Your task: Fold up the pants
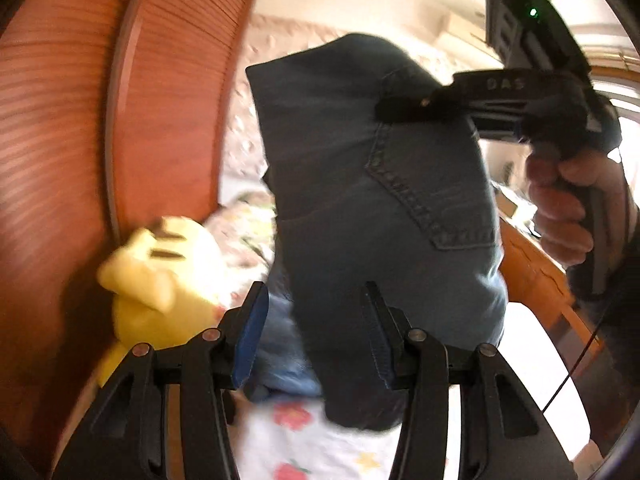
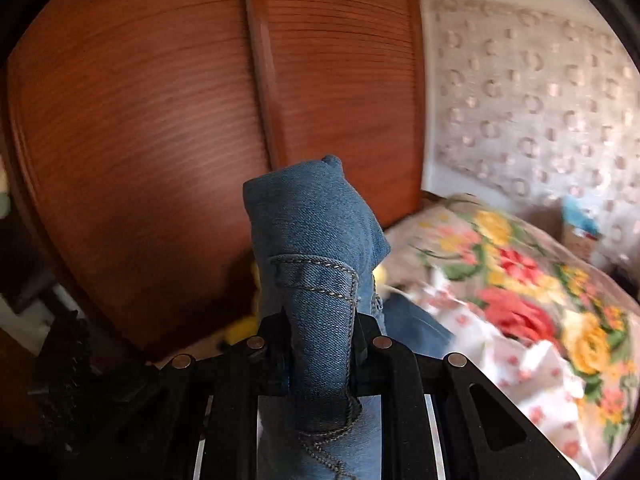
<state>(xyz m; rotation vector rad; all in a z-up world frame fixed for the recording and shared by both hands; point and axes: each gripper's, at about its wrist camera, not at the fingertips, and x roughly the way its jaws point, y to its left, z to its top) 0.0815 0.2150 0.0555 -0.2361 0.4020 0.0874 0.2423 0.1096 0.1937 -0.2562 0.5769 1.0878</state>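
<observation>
Blue denim pants (image 1: 360, 184) hang in the air above the bed, back pocket facing the left wrist camera. My right gripper (image 1: 404, 110) comes in from the right and is shut on the pants' upper edge. In the right wrist view the denim (image 2: 316, 280) is bunched between my right gripper's (image 2: 320, 332) closed fingers and sticks up past them. My left gripper (image 1: 316, 336) is open below the hanging pants; the fabric's lower end hangs between the spread fingers, against the right finger (image 1: 378, 336), not clamped.
A wooden slatted wardrobe door (image 1: 80, 140) stands close on the left. A yellow plush toy (image 1: 156, 280) lies by it on the bed. A floral bedspread (image 2: 520, 280) covers the bed, with a patterned headboard wall (image 2: 540, 100) behind.
</observation>
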